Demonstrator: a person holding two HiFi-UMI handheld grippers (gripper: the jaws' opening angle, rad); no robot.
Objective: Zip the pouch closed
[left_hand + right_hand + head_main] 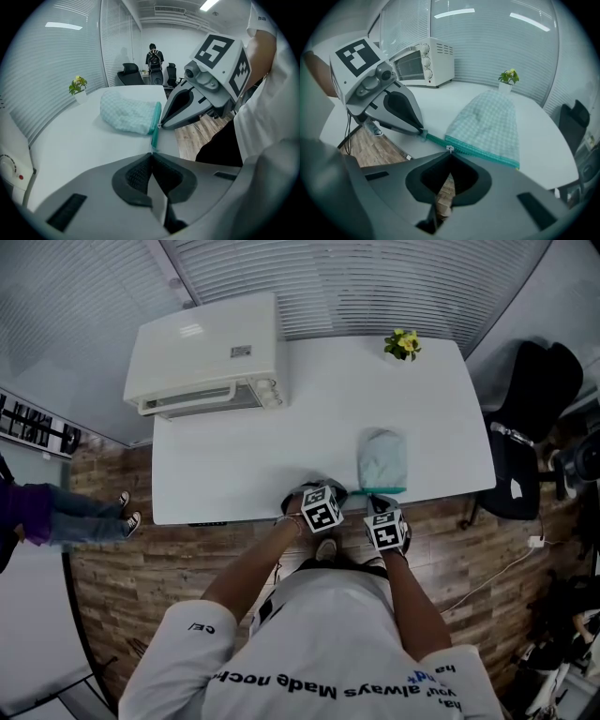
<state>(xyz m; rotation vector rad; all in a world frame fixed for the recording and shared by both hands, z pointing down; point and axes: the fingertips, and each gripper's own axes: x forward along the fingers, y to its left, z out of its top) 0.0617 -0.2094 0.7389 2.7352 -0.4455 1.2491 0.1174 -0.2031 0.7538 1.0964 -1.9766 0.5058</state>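
Note:
A light green checked pouch (pixel 383 460) lies at the table's near right edge, its dark green zipper (pixel 386 490) along the side nearest me. My left gripper (pixel 343 492) is shut on the zipper's tape end (pixel 153 140), which sticks out past the pouch (pixel 127 112). The right gripper (pixel 379 496) is shut on the small metal zipper pull (pixel 450 149), at the left end of the pouch (pixel 489 123). In the right gripper view the left gripper (pixel 423 132) pinches the tape tail. From the left gripper view, the right gripper (pixel 161 125) meets the zipper line.
A white toaster oven (pixel 206 357) stands at the table's back left. A small potted plant with yellow flowers (pixel 402 344) sits at the back right. A black office chair (pixel 530 427) is right of the white table (pixel 234 456). A person's legs (pixel 84 517) show far left.

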